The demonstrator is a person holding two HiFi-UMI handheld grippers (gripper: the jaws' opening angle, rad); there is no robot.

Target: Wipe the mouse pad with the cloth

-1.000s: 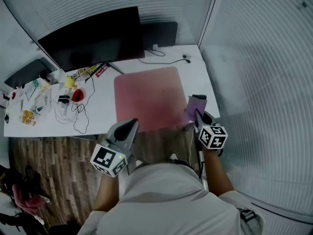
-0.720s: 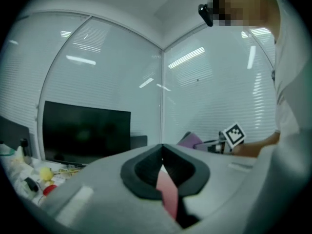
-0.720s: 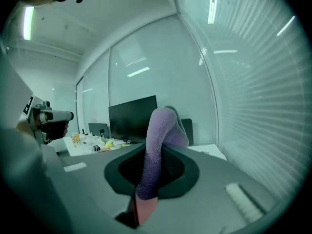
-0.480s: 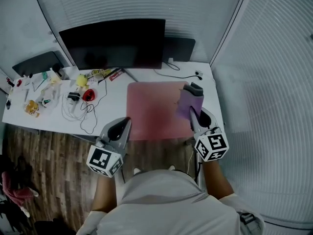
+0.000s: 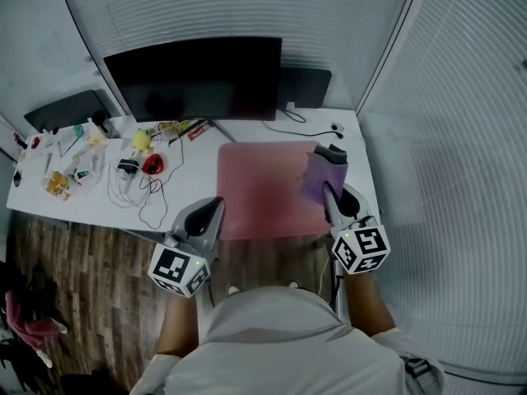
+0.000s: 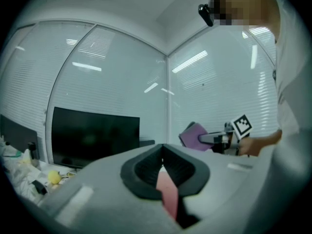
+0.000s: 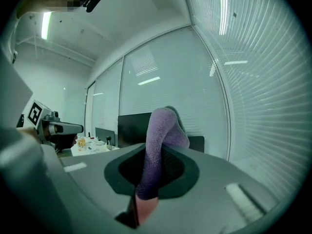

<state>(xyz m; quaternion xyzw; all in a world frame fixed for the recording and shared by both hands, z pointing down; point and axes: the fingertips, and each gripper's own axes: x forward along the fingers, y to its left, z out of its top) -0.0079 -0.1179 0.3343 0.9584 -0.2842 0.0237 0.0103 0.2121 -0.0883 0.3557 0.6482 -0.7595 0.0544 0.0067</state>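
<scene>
Tracking the cloth, since that's the thing that moved. Nearest us, the left tongs (image 5: 216,204) hang off the near-left corner of the mouse pad (image 5: 259,192), short of the bench (image 5: 196,167) edge. Their tips are together with nothing between them, and they've barely shifted relative to the pad.

The right tongs (image 5: 329,189) are clamped on the purple cloth (image 5: 323,169), which stands up out of the tips. A second ago that cloth sat at the pad's near-right corner, partly off its edge. Now it's over the pad's right margin, toward the far-right corner, so we've carried it in over the pad.

We read the right tongs as held roughly level, with the cloth likely above the pad and not yet pressed on it. We can't confirm contact. By our read, no wipe stroke has started. Next we'd lower the cloth flat and sweep leftward.

Left of the pad, the cables (image 5: 136,192) lie well apart from it. Beyond the pad's far edge, the monitor (image 5: 193,76) is unchanged.
</scene>
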